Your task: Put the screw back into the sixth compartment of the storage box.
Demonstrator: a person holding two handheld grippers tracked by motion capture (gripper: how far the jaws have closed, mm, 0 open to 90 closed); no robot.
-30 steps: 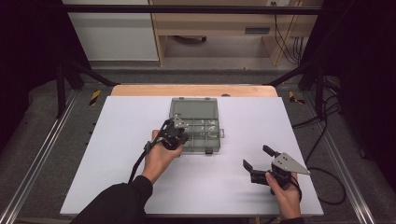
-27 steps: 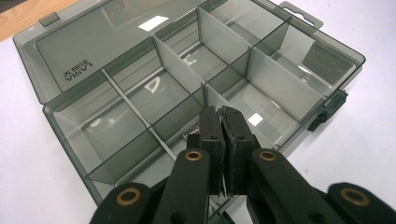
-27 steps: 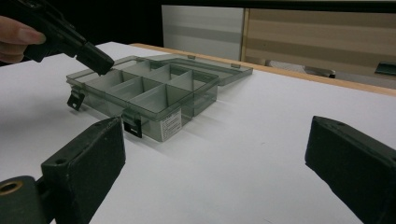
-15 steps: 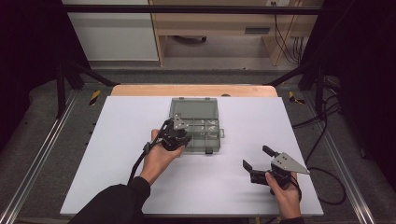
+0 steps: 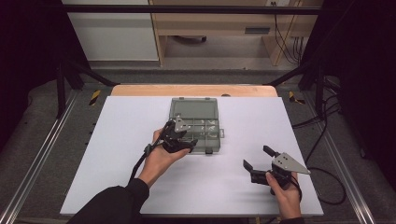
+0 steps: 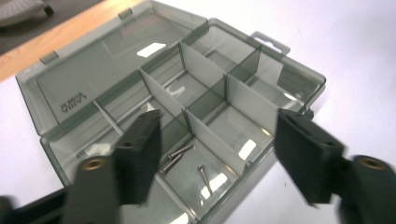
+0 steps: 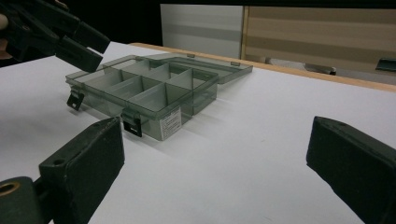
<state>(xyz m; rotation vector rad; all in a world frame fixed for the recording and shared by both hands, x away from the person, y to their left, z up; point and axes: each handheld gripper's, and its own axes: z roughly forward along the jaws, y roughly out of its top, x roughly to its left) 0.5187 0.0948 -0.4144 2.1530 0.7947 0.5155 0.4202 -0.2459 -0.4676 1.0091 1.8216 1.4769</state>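
Hovering Over an Open Parts Box

Spreading across a wooden table (image 5: pixel 140 90), a white sheet (image 5: pixel 116 154) carries a smoky plastic organizer box (image 5: pixel 205 112) at its centre, lid laid back toward the far side. Dark framing and cables ring the room. Left gripper (image 6: pixel 215 154) hangs wide open, empty, over the box's near-left compartment holding small screws (image 6: pixel 180 156). Right gripper (image 7: pixel 215 172) rests near right, well apart, gaping and empty.
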